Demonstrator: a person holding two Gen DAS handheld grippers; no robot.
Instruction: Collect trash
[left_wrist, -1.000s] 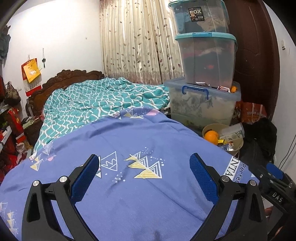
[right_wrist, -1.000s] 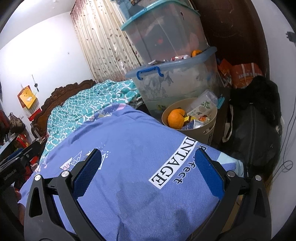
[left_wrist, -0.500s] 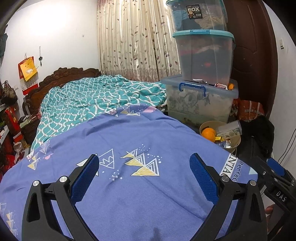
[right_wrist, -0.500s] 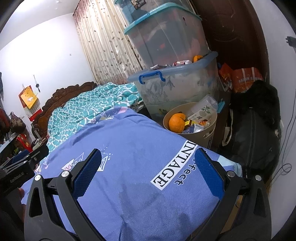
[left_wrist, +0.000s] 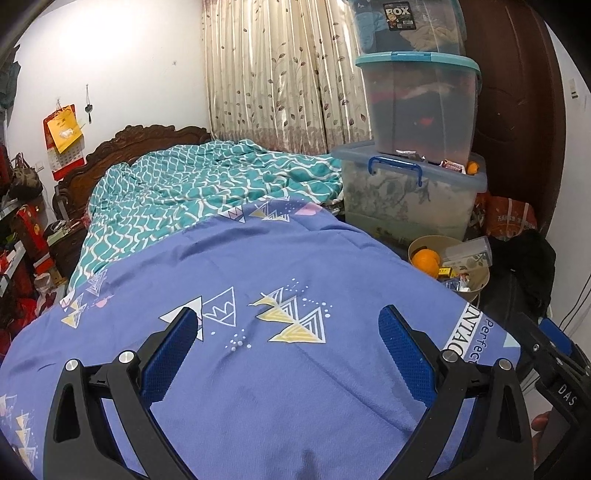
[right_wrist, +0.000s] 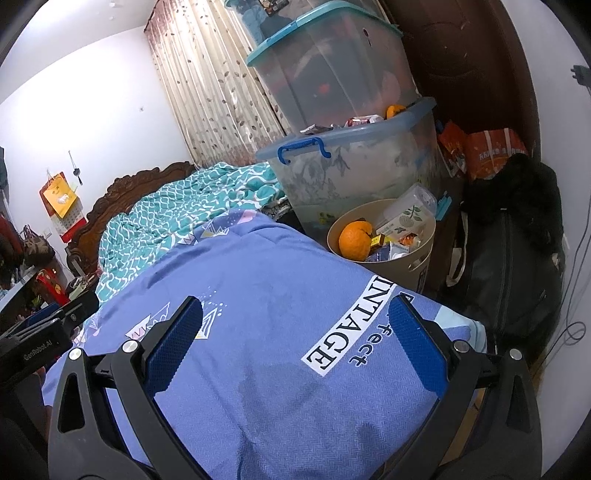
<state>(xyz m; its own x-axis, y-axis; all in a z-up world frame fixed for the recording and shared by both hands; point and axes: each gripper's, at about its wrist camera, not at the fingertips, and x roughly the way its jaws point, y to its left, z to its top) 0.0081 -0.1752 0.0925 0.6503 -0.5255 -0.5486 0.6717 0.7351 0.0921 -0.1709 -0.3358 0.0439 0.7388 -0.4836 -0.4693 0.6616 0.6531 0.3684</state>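
Note:
A beige trash bin (right_wrist: 421, 264) stands on the floor beside the bed, holding an orange (right_wrist: 354, 239), a clear plastic box (right_wrist: 406, 212) and several small wrappers. In the left wrist view the same bin (left_wrist: 476, 284) is at the right, past the bed's edge. More wrappers (right_wrist: 360, 122) and another orange (right_wrist: 395, 110) lie on the lid of the lowest storage box. My left gripper (left_wrist: 290, 330) hangs open over the blue bed cover, holding nothing. My right gripper (right_wrist: 295, 319) is open too, above the cover's printed corner, short of the bin.
Three stacked plastic storage boxes (left_wrist: 417, 110) rise behind the bin against a dark wooden door (left_wrist: 517, 110). A black bag (right_wrist: 509, 269) and an orange bag (right_wrist: 491, 151) sit right of the bin. The bed (left_wrist: 236, 258) carries blue and teal covers. Clutter lines the left wall.
Both grippers have drawn back and risen a little from the bed, so the bin and boxes look slightly farther. Their jaws stayed open.

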